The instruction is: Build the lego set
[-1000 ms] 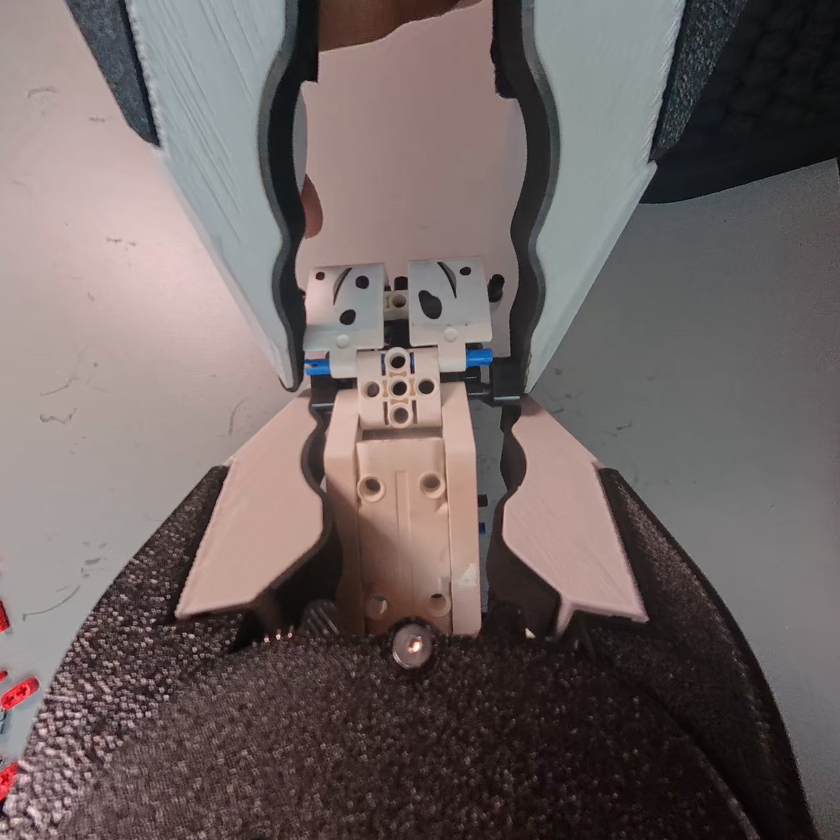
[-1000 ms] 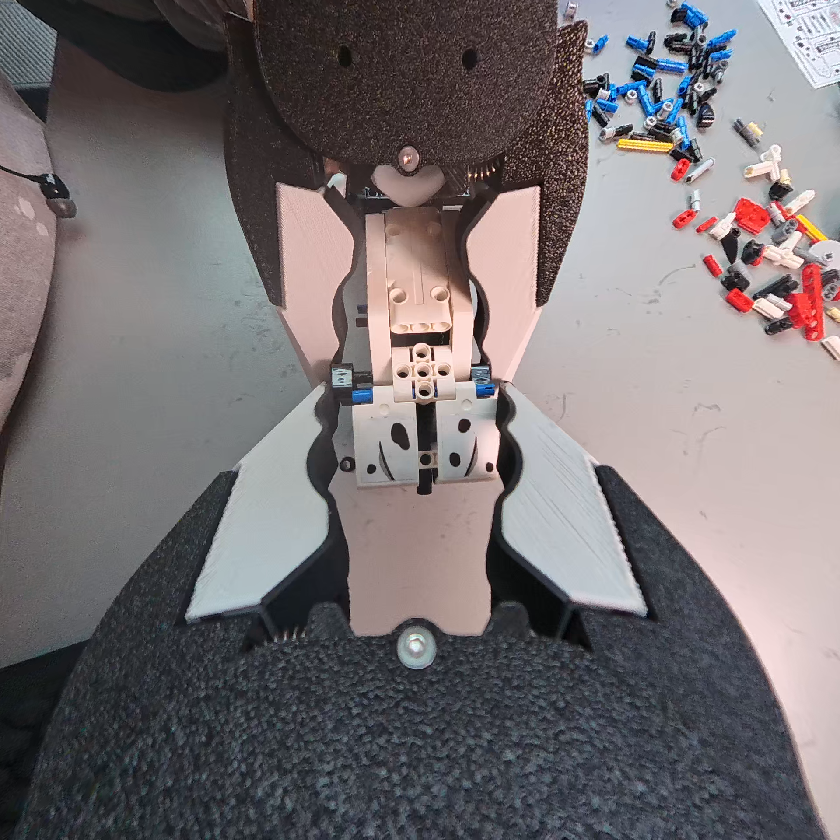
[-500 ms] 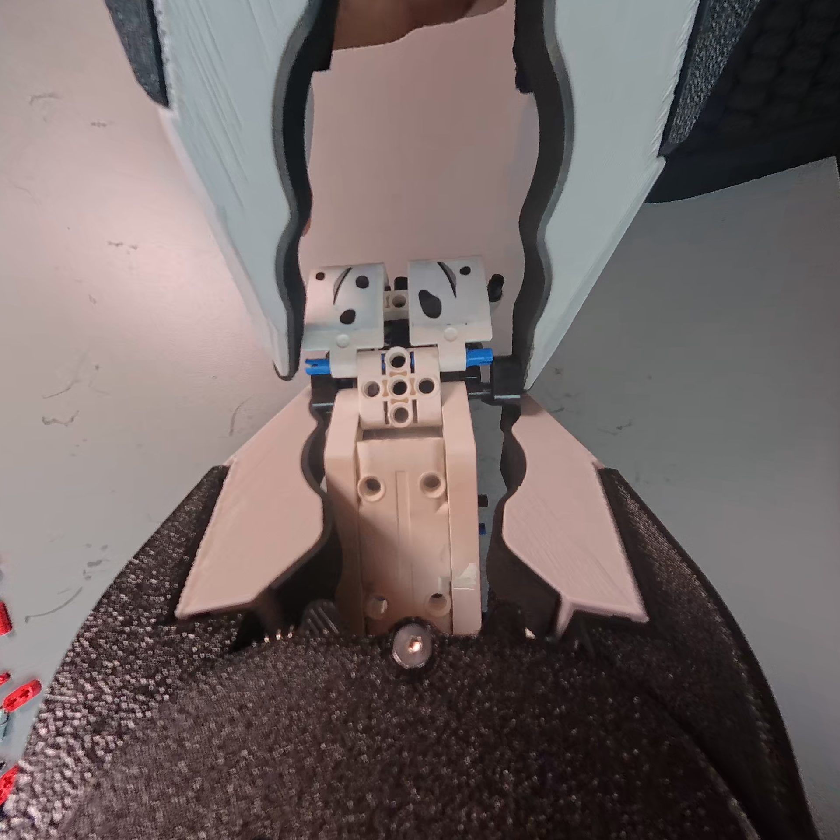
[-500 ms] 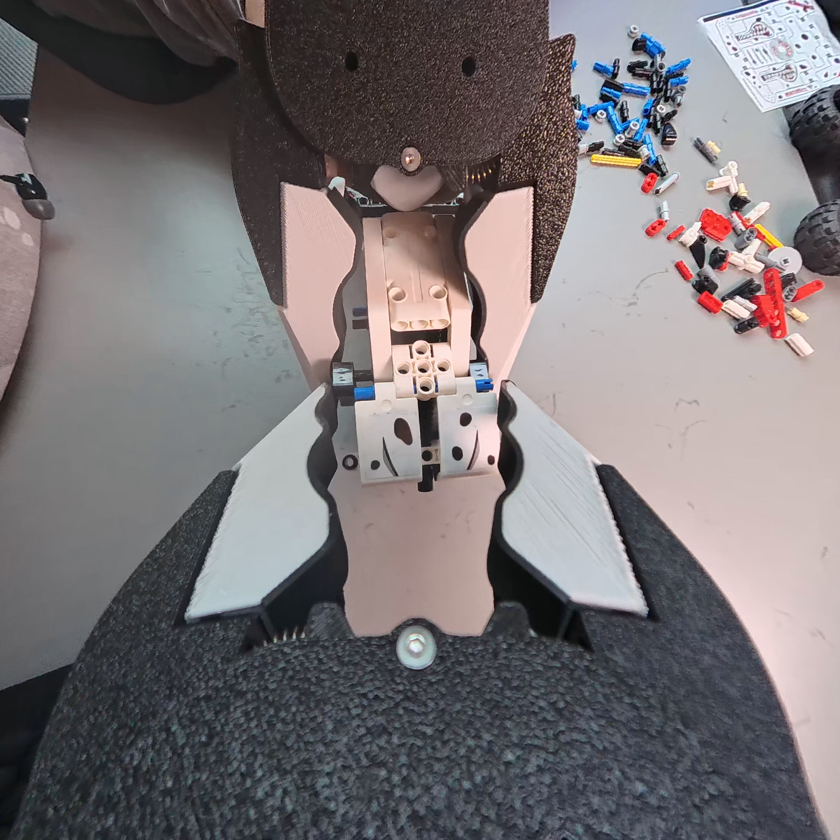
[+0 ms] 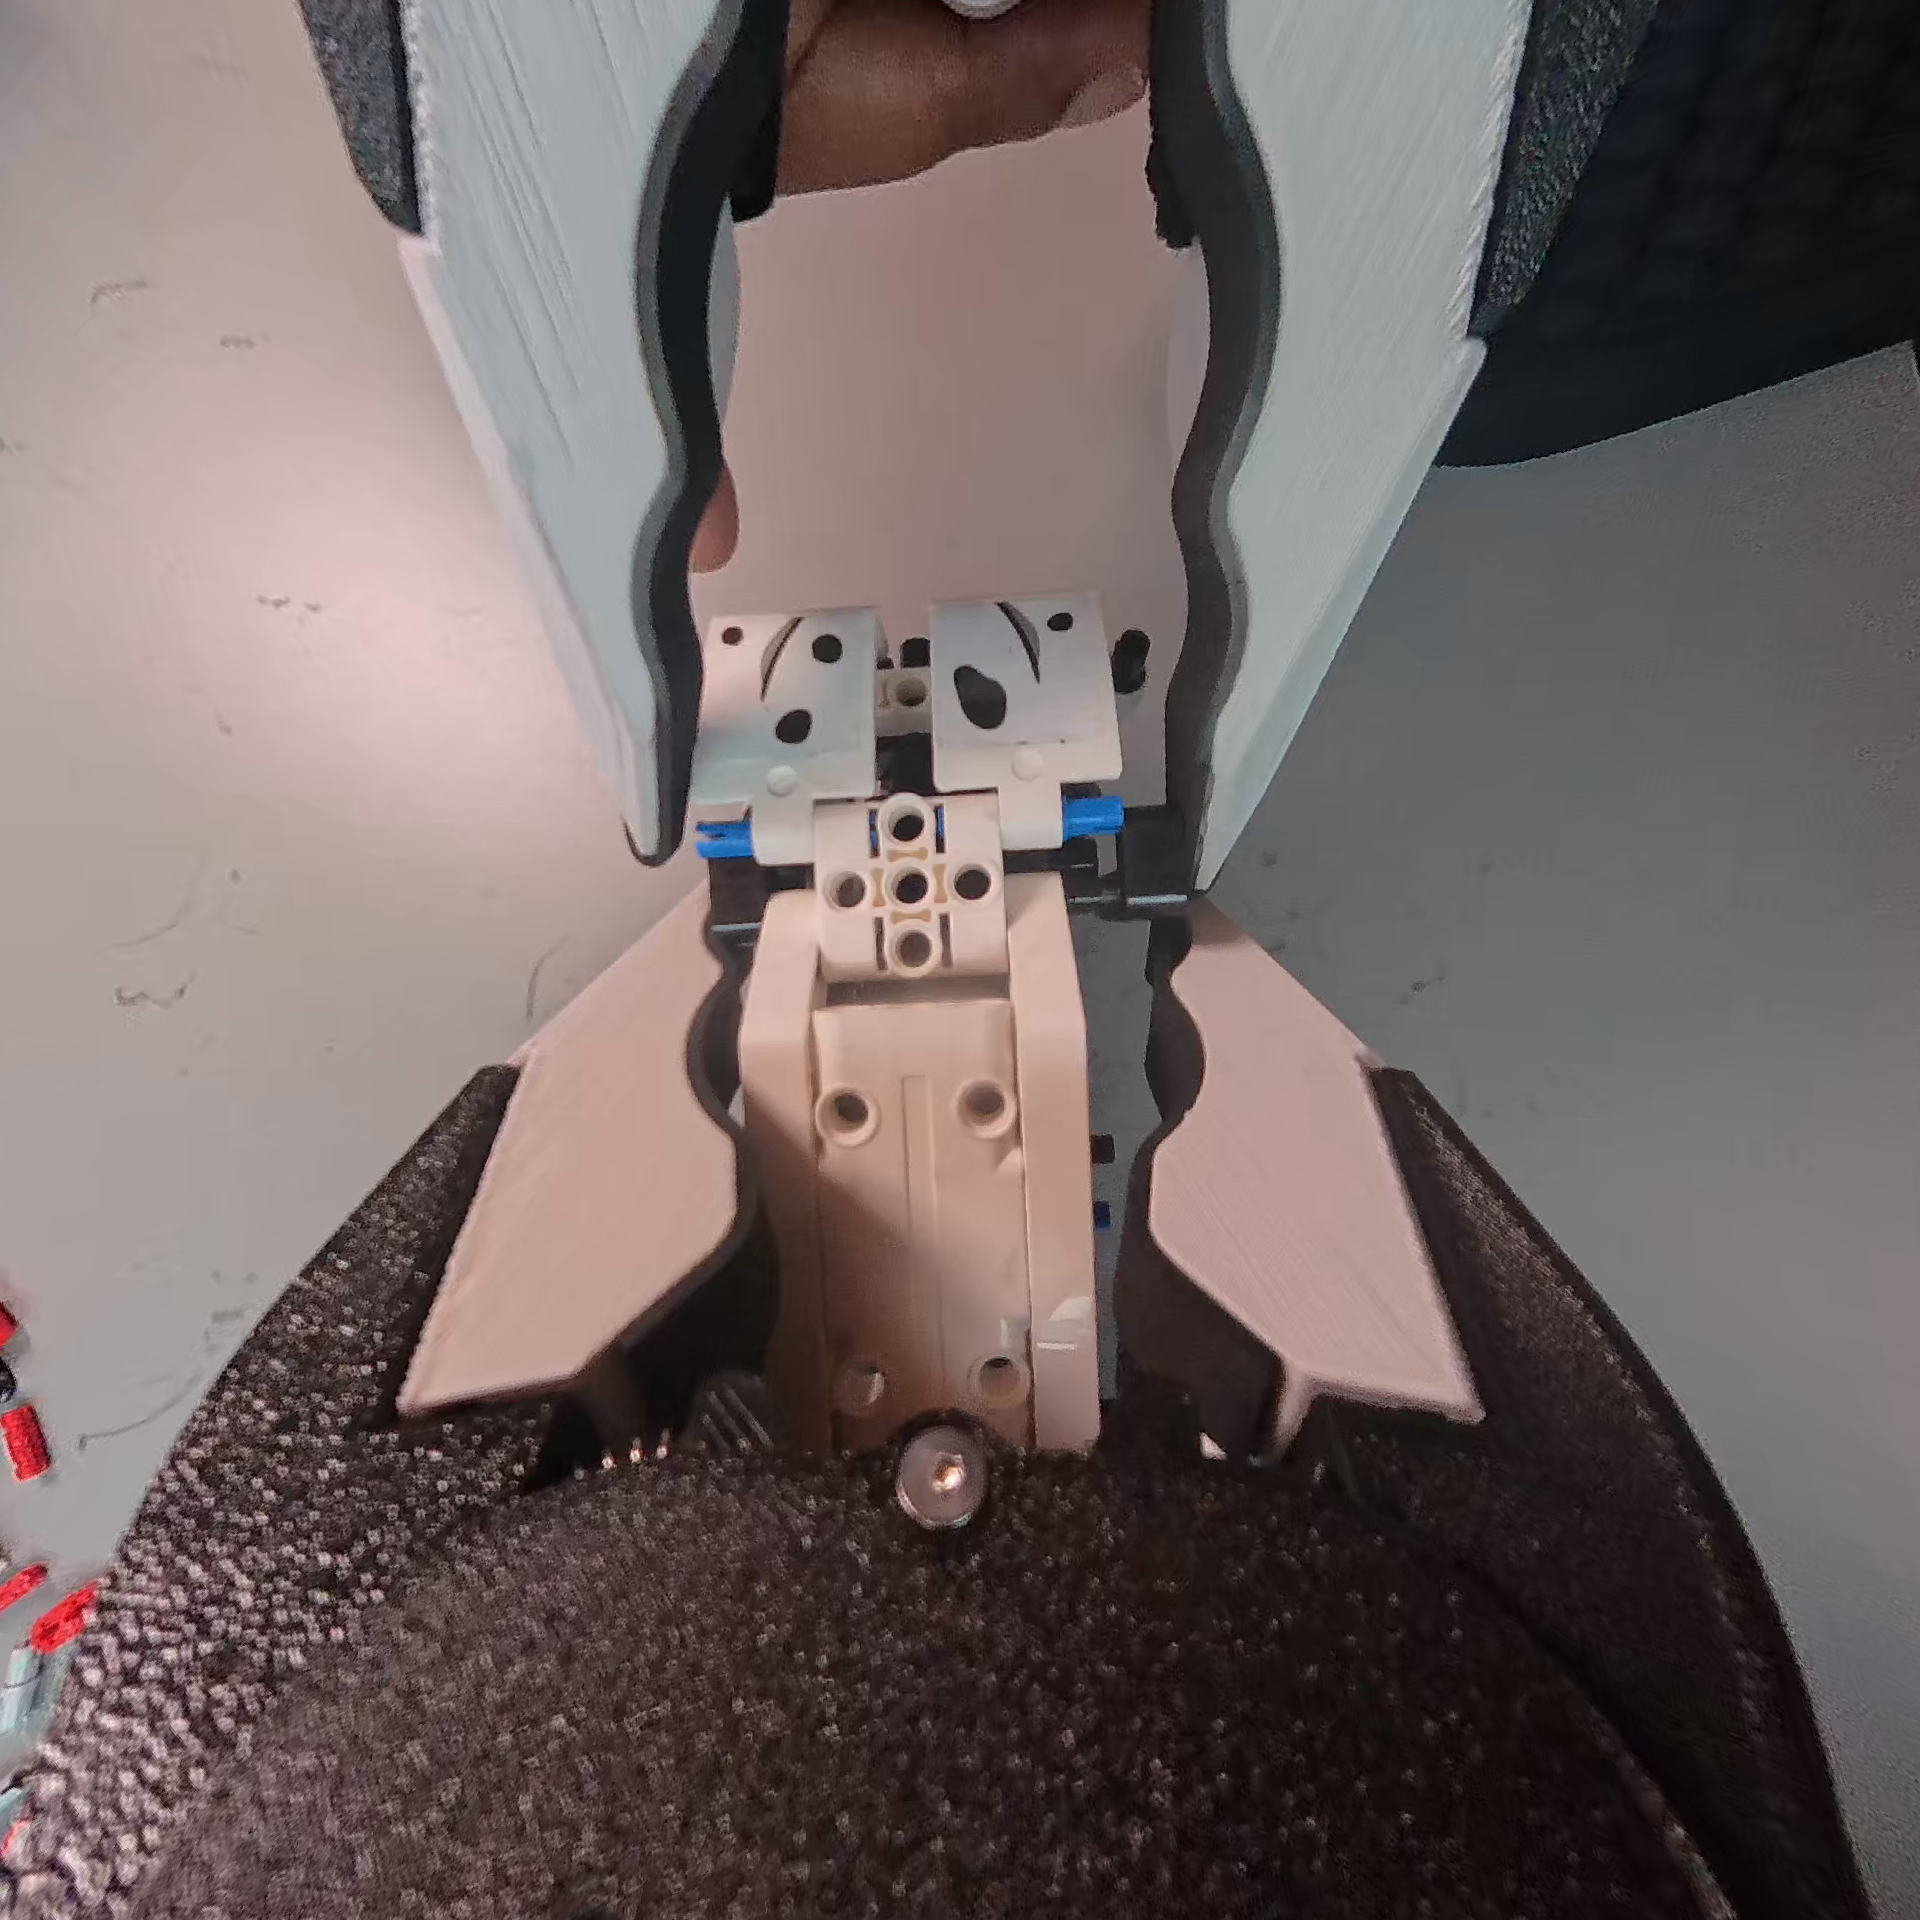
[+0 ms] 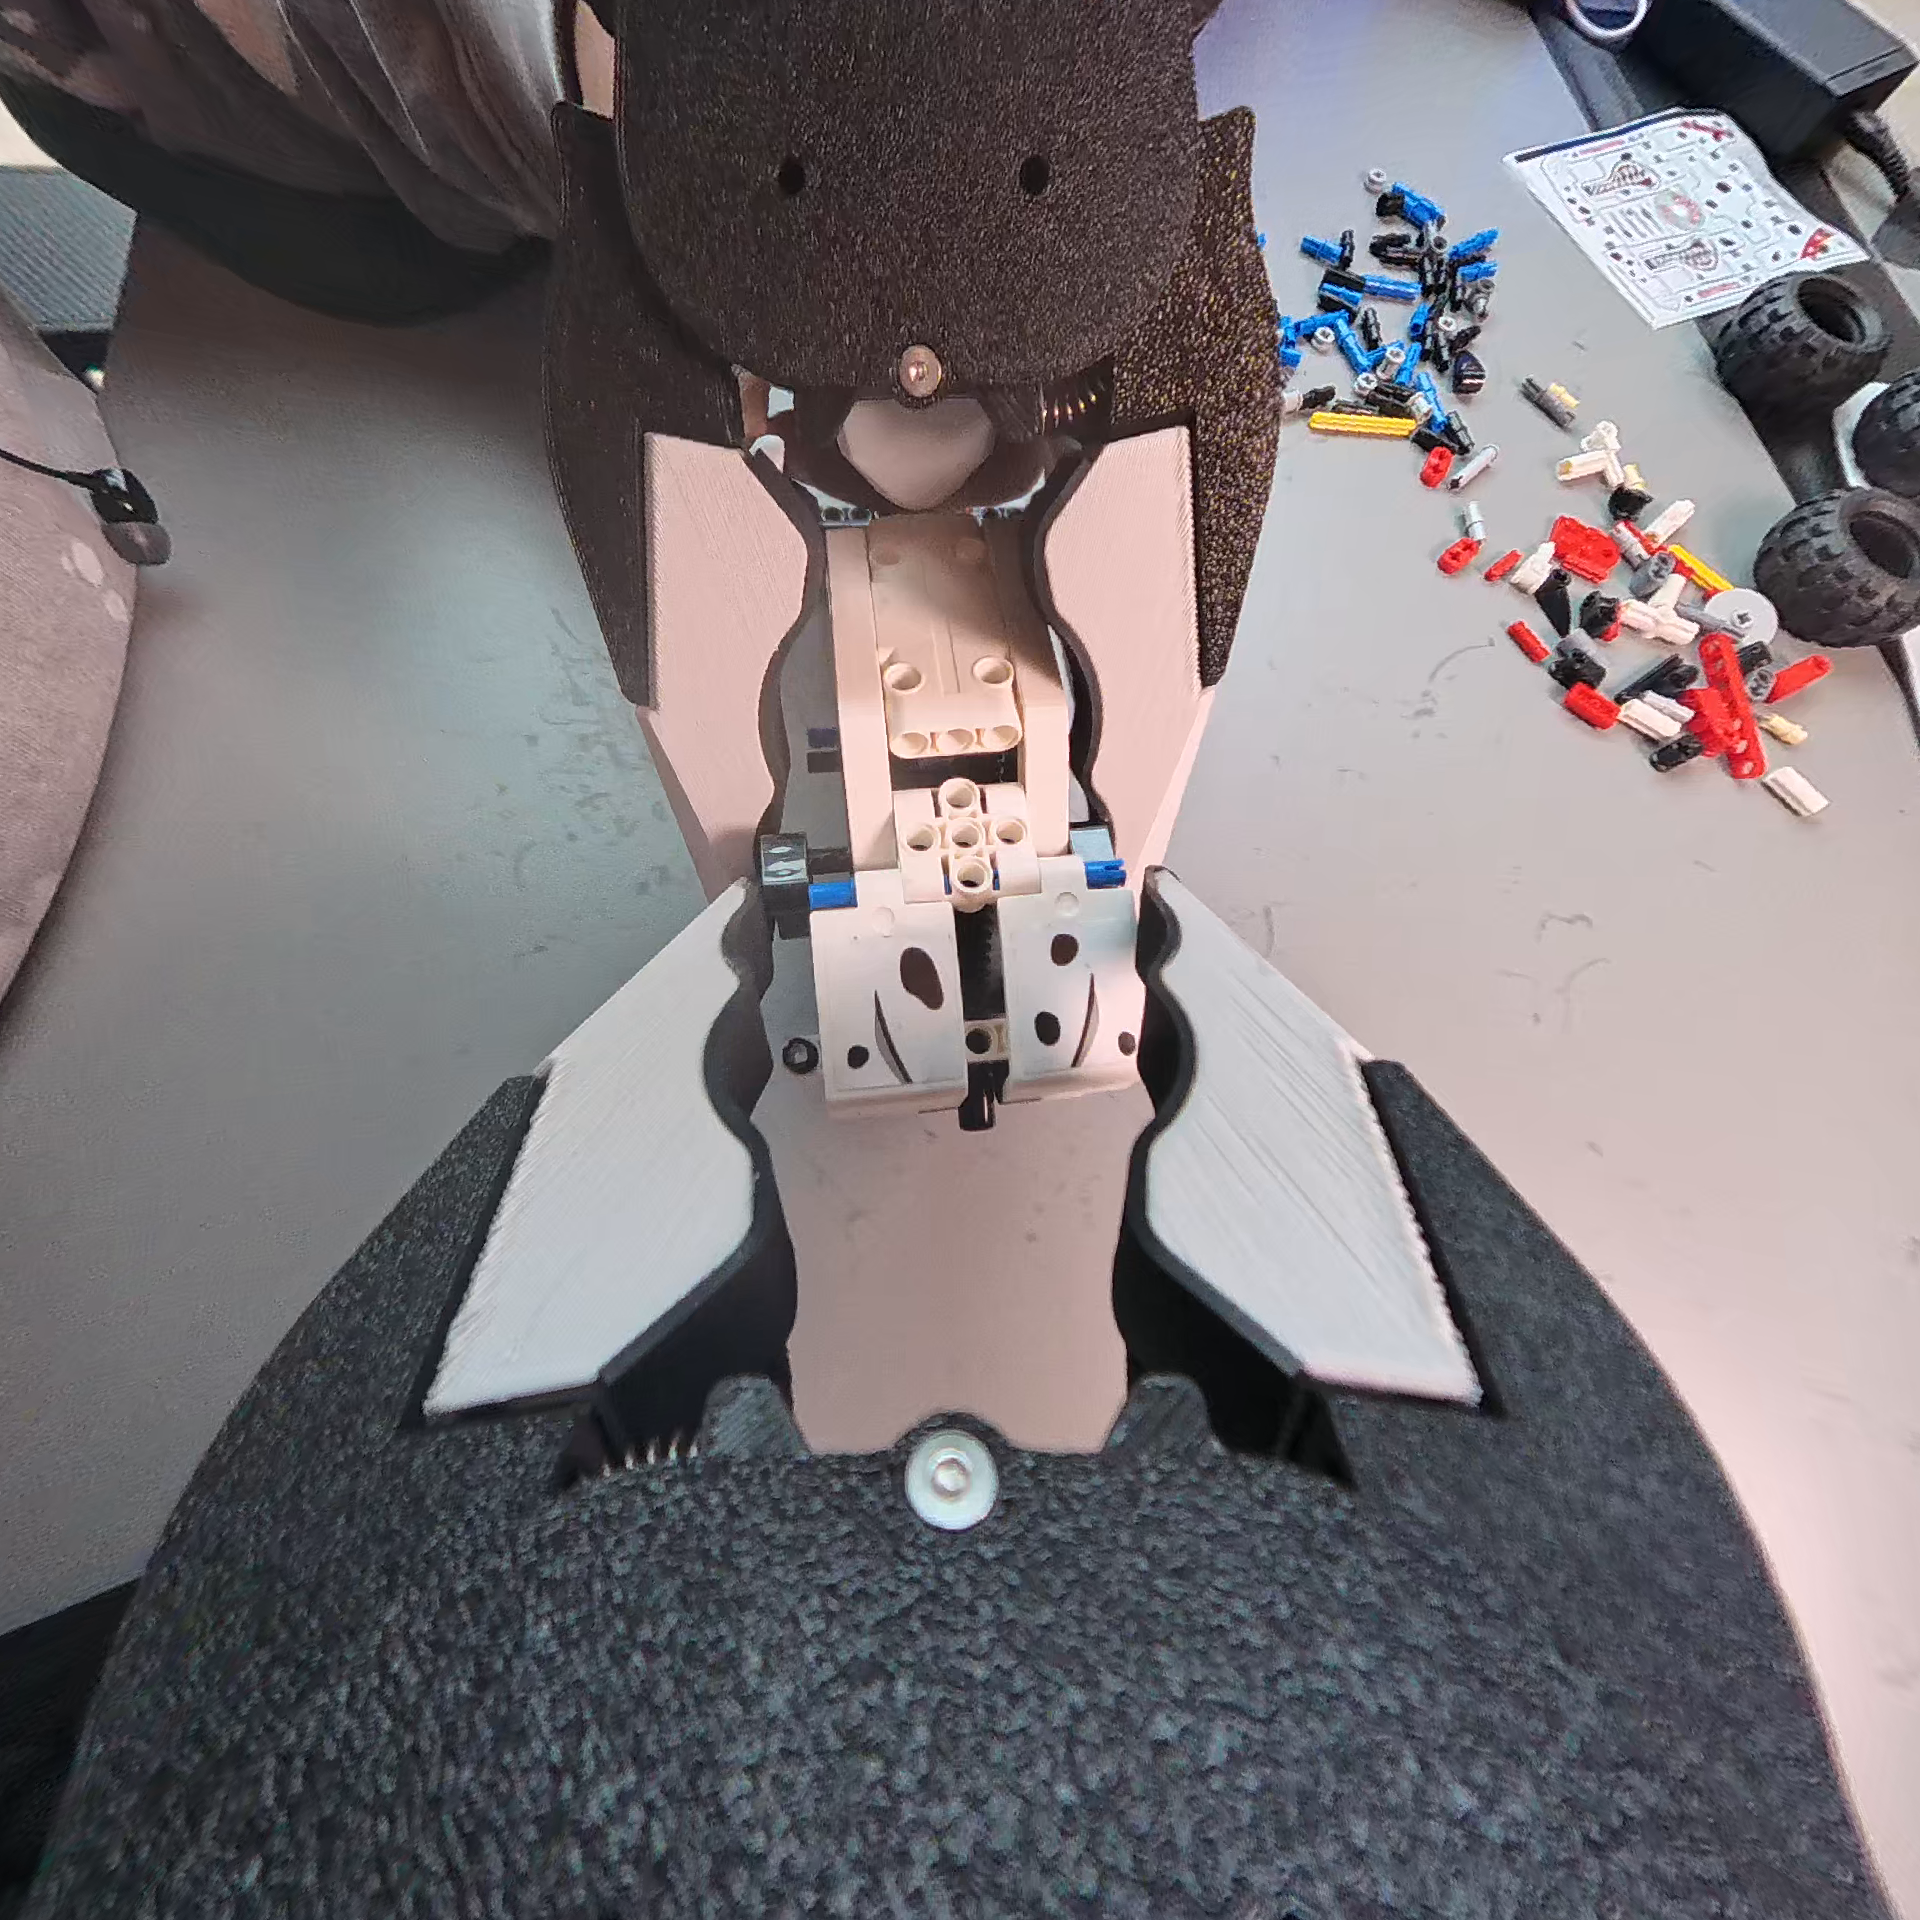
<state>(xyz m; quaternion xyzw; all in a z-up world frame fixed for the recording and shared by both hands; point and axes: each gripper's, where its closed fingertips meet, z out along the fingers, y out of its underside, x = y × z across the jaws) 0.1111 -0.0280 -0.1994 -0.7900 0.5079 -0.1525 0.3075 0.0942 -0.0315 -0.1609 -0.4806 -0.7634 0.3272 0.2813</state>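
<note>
Between our two tools, above the grey surface [image 6: 312, 935], we hold the white lego car body [image 5: 914, 1039]. Left tool [image 5: 935, 914] pinches its long end; right tool [image 6: 951, 894] pinches its spotted end, keeping it steady. Loose pieces [image 6: 1621, 623] wait right of it.

We are losing the rear of the lego assembly [image 5: 914, 1195] behind the left gripper [image 5: 935, 904] body. Beside that assembly, red pieces [image 5: 23, 1439] are running off the frame edge. Beyond it, black tyres [image 6: 1844, 566] are getting cropped too.
</note>
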